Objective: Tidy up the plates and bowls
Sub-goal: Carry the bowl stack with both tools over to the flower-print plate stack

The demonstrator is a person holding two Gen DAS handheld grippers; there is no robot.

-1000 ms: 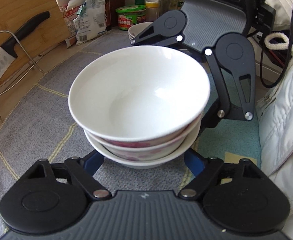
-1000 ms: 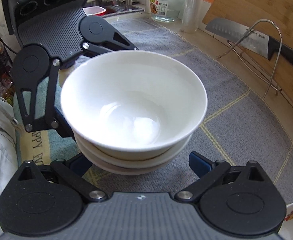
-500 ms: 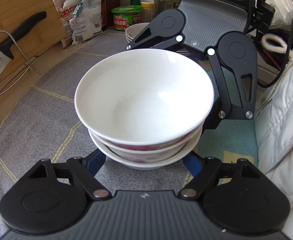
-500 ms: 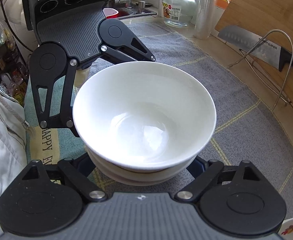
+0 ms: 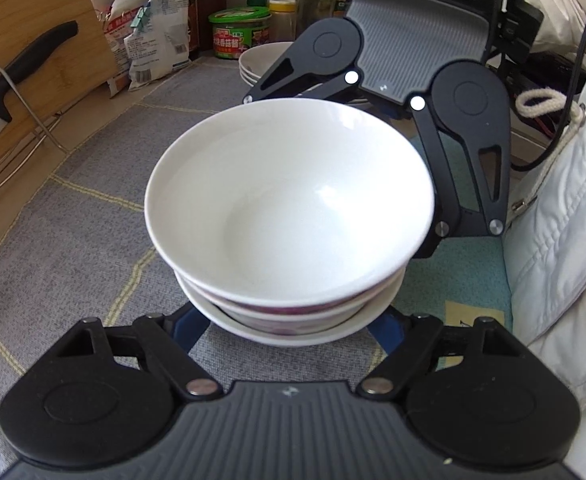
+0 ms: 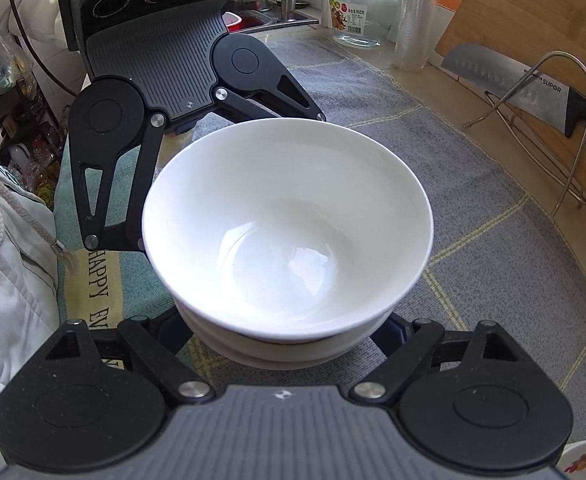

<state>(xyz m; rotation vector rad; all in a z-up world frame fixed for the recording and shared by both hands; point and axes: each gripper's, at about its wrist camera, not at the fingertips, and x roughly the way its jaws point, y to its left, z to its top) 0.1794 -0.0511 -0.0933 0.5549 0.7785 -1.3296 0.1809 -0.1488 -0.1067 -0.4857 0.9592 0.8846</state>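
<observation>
On the tabletop mat point(image 5: 73, 216), stacked bowls point(image 5: 289, 208) sit between my half-spread left gripper point(image 5: 289, 332) and closing right gripper point(image 6: 289, 332); uneven pressure could topple the tilted top bowl point(image 6: 289, 224).

Lower bowls point(image 5: 293, 320) mostly hidden under top bowl point(image 5: 289, 200), gripper fingertips point(image 6: 173, 330) tucked beneath the stack, knife point(image 5: 9, 80) cut off at left edge

Right gripper point(image 6: 283, 334): your jaws are closing around the bowl stack point(image 6: 287, 216), blue fingertips tucked under its base | left gripper point(image 6: 229, 184): facing you from 11 o'clock, behind the stack | grey mat point(image 6: 493, 240) underneath | knife point(image 6: 525, 88) on wire rack point(image 6: 573, 128) at 2 o'clock
</observation>
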